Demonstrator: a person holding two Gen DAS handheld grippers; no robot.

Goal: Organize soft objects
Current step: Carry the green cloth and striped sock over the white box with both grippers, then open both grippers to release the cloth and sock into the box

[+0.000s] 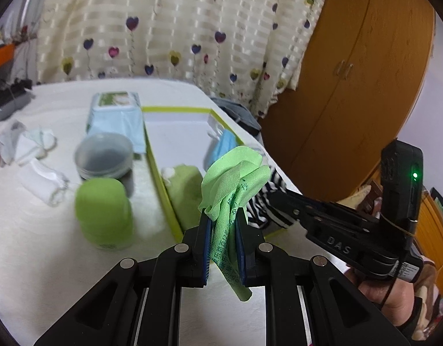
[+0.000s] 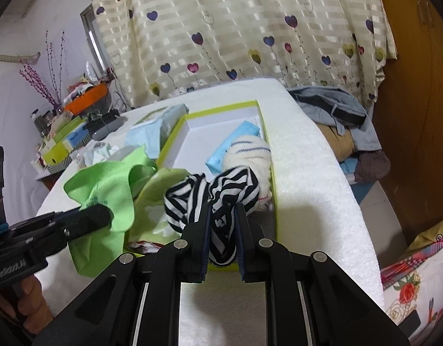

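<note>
My left gripper (image 1: 223, 216) is shut on a bright green printed cloth (image 1: 235, 178), held above the near edge of a lime-rimmed white box (image 1: 175, 132). The cloth also shows in the right wrist view (image 2: 106, 184). My right gripper (image 2: 223, 210) is shut on a black-and-white striped sock (image 2: 218, 193), held over the box's near end (image 2: 221, 121). A cream rolled sock with blue stripes (image 2: 250, 155) and a blue face mask (image 2: 235, 141) lie in the box. The right gripper shows in the left wrist view (image 1: 282, 199) holding the striped sock (image 1: 264, 201).
On the white towel-covered table (image 1: 48, 245) stand a green roll (image 1: 103, 210), a clear round tub (image 1: 104, 155), a wipes pack (image 1: 116, 112) and white cloths (image 1: 33, 150). A pile of clothes (image 2: 342, 121) lies to the right. A wooden wardrobe (image 1: 351, 72) stands behind.
</note>
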